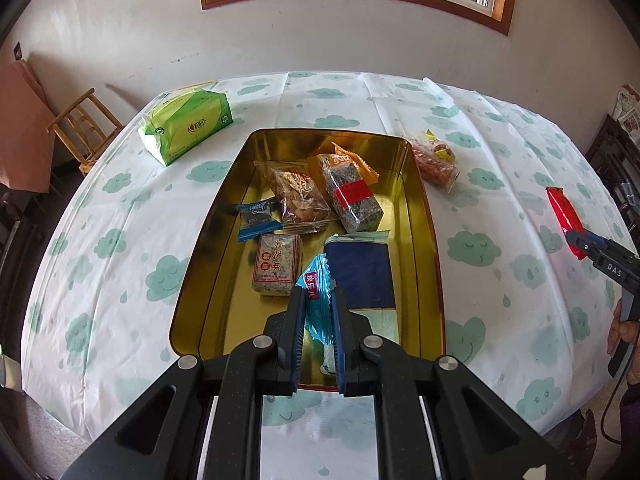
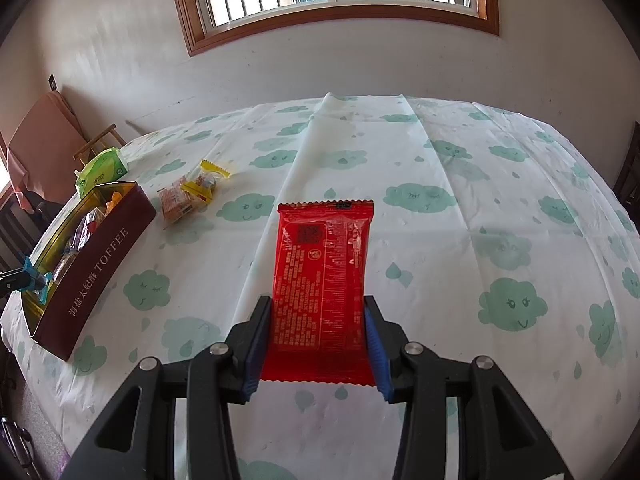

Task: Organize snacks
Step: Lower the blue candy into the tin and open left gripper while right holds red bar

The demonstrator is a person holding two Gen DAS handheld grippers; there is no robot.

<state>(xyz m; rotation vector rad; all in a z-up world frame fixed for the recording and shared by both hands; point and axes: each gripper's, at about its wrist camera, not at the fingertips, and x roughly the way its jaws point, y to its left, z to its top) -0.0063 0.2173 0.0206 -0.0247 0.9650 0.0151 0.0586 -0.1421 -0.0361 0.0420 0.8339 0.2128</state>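
My left gripper [image 1: 317,296] is shut on a light blue snack packet [image 1: 318,292] and holds it over the near end of the gold toffee tin [image 1: 420,208]. The tin holds several wrapped snacks. My right gripper [image 2: 318,304] is shut on a red snack packet [image 2: 322,276], held just above the tablecloth to the right of the tin [image 2: 100,264]. The red packet also shows in the left wrist view [image 1: 565,216]. Two snacks lie on the cloth beside the tin's far right corner: an orange-red packet [image 2: 176,202] and a yellow packet [image 2: 204,184].
A green tissue pack [image 1: 186,126] lies on the table left of the tin's far end. The table has a white cloth with green clouds [image 2: 440,160]. A wooden chair [image 1: 84,124] stands past the table's left edge.
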